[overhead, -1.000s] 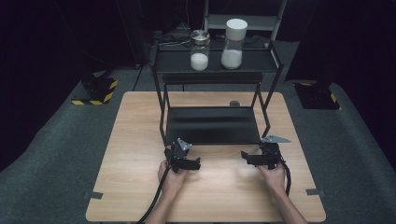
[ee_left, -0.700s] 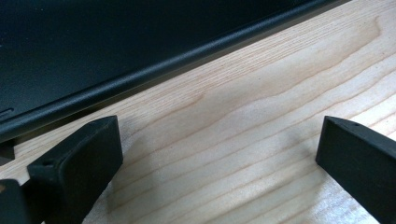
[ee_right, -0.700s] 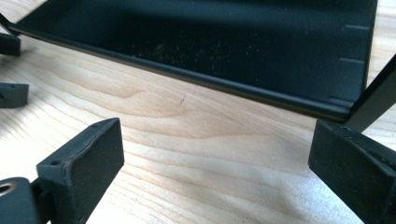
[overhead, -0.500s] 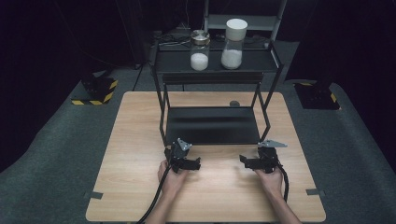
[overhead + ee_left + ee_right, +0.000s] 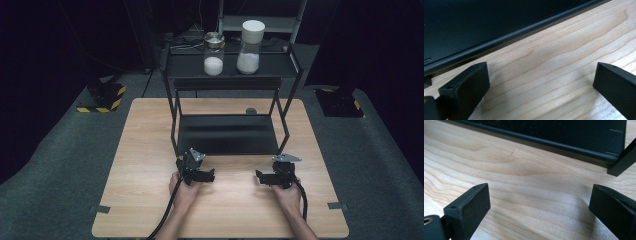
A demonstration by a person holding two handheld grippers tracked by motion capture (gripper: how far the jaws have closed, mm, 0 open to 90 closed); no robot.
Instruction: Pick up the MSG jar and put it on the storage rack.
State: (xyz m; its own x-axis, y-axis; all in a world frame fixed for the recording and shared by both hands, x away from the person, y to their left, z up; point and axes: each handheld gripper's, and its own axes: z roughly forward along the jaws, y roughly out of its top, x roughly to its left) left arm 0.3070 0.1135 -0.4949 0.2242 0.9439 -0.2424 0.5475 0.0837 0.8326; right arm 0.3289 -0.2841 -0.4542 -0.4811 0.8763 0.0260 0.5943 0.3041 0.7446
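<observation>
My left gripper (image 5: 200, 173) rests low over the wooden table (image 5: 150, 150), just in front of the black rack's lower shelf (image 5: 227, 134). In the left gripper view it (image 5: 541, 75) is open, with bare wood between its fingers (image 5: 466, 85). My right gripper (image 5: 271, 177) sits near the rack's front right leg (image 5: 286, 135). It (image 5: 540, 195) is also open, with nothing between its fingers (image 5: 469, 205). On the rack's top shelf (image 5: 185, 65) stand two jars of white powder: a short metal-lidded one (image 5: 213, 54) and a taller white-lidded one (image 5: 249, 47).
A small dark object (image 5: 251, 111) lies on the table behind the rack. The lower shelf's front edge (image 5: 544, 143) runs close ahead of both grippers, and a rack leg (image 5: 622, 160) stands at the right. Grey carpet (image 5: 60, 160) surrounds the table. Tape marks (image 5: 101, 208) sit at its front corners.
My right gripper has drawn slightly back toward the person and a little left. The left gripper has stayed where it was.
</observation>
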